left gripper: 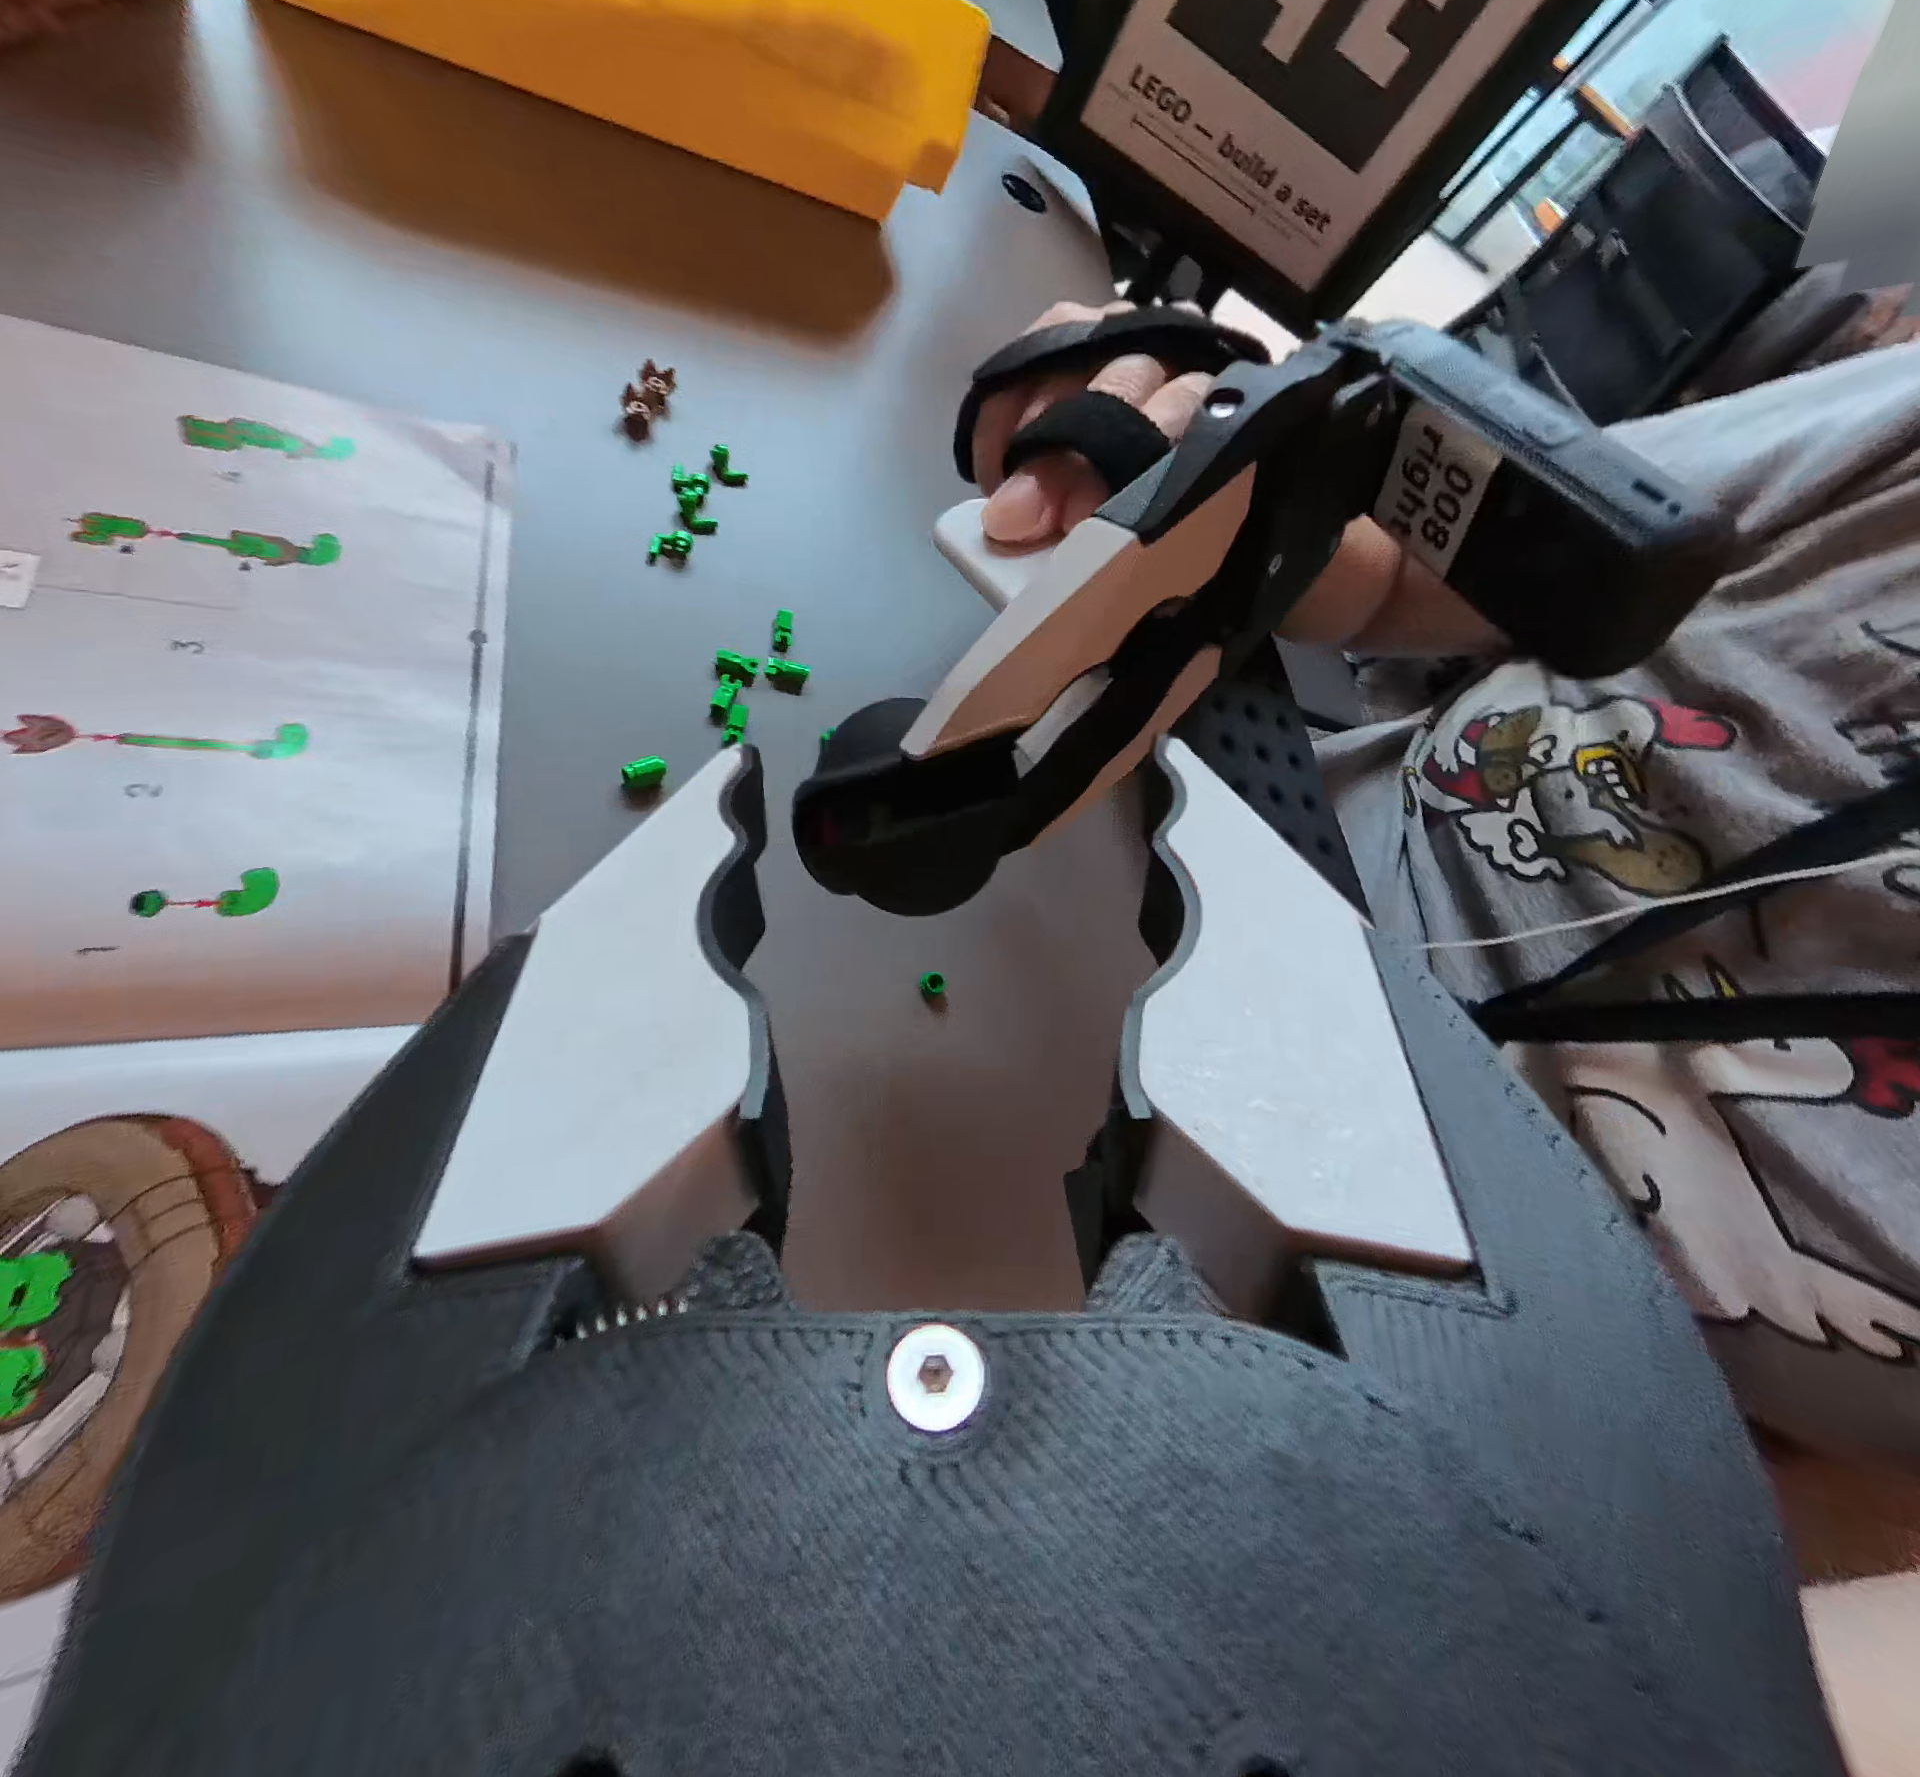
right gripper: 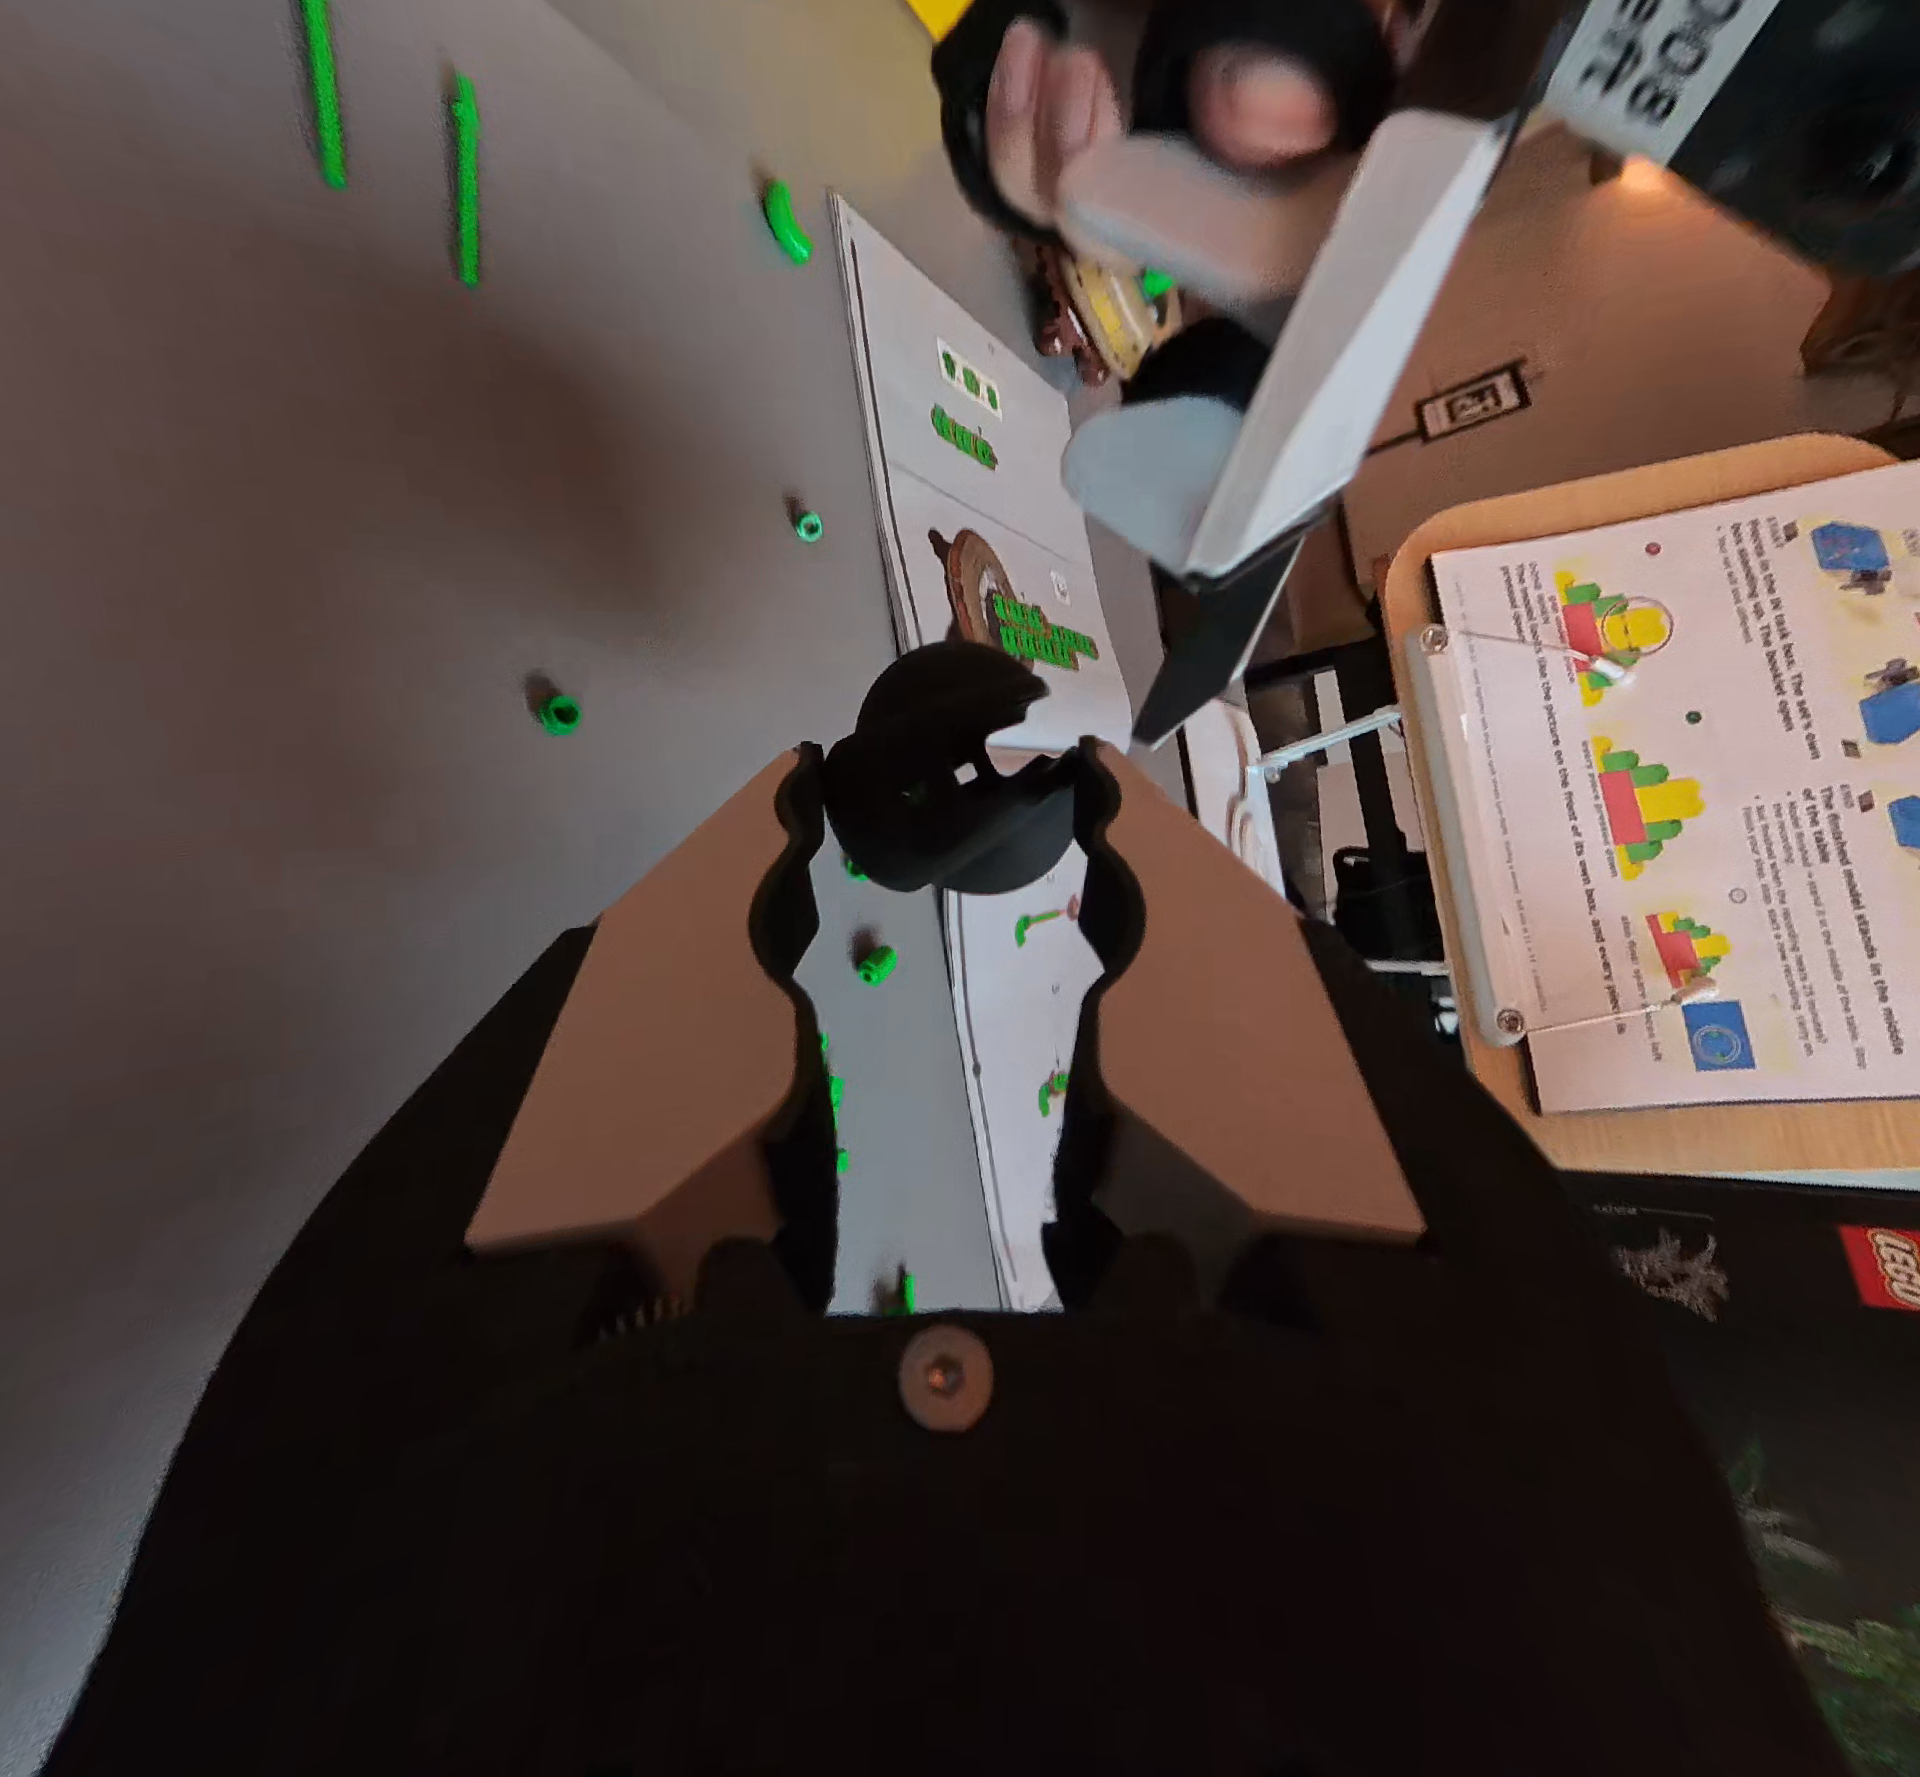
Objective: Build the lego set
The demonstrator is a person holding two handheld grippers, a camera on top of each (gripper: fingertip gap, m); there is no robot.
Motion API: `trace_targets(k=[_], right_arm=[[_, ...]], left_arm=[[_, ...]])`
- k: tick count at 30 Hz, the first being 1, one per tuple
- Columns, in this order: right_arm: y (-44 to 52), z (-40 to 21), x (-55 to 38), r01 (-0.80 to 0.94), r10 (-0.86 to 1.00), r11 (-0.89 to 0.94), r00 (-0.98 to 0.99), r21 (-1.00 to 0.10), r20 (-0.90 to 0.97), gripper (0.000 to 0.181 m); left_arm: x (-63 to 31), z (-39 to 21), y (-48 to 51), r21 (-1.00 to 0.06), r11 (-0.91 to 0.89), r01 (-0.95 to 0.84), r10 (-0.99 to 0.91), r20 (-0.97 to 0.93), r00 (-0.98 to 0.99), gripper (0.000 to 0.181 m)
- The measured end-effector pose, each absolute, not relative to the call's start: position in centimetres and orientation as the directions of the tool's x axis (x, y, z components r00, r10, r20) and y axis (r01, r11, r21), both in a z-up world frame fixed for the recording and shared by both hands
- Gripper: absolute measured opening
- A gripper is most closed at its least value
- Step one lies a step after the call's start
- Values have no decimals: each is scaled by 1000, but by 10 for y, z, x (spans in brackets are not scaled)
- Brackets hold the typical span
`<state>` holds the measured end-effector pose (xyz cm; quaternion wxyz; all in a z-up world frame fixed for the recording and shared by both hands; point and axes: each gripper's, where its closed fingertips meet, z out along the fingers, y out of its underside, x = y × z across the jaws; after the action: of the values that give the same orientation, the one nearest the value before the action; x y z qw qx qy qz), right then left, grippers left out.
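Note:
My right gripper (right gripper: 945,771) is shut on a black rounded lego piece (right gripper: 935,823), held at its fingertips above the grey table (right gripper: 312,792). In the left wrist view the right gripper (left gripper: 935,782) comes in from the right, and the black piece (left gripper: 883,854) sits just beyond and between my left fingertips. My left gripper (left gripper: 956,761) is open and empty. A small green round piece (left gripper: 932,984) lies on the table between its fingers. Loose green pieces (left gripper: 743,678) and brown pieces (left gripper: 649,397) lie further out.
An open instruction booklet (left gripper: 239,688) lies to the left, with a yellow bin (left gripper: 623,13) behind it. Long green stems (right gripper: 317,54) and a partly built brown model (right gripper: 1101,314) lie on the table. A wooden tray with a printed sheet (right gripper: 1714,792) is beside it.

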<state>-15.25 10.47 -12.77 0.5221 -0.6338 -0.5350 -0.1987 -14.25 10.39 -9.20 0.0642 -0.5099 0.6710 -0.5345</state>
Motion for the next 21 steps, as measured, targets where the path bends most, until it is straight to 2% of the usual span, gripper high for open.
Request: trace_targets(k=[5,10,15,18,21], right_arm=[[89,-104,-170,764,528,213,435,-609,730,46],[70,-74,-178,580,601,288,510,-762,616,46],[61,-64,-182,460,677,291,520,-839,520,45],[64,-66,-178,439,689,259,540,-860,483,46],[76,-65,-163,468,623,234,600,-852,501,47]], left_arm=[[-156,-93,81,-818,4,-575,-666,426,-612,75],[-167,-86,60,-845,45,-533,-576,415,-705,68],[-169,-77,46,-858,25,-513,-499,434,-750,49],[-165,-78,50,-827,-16,-562,-502,493,-711,49],[-151,-75,62,-781,-137,-610,-529,578,-621,49]])
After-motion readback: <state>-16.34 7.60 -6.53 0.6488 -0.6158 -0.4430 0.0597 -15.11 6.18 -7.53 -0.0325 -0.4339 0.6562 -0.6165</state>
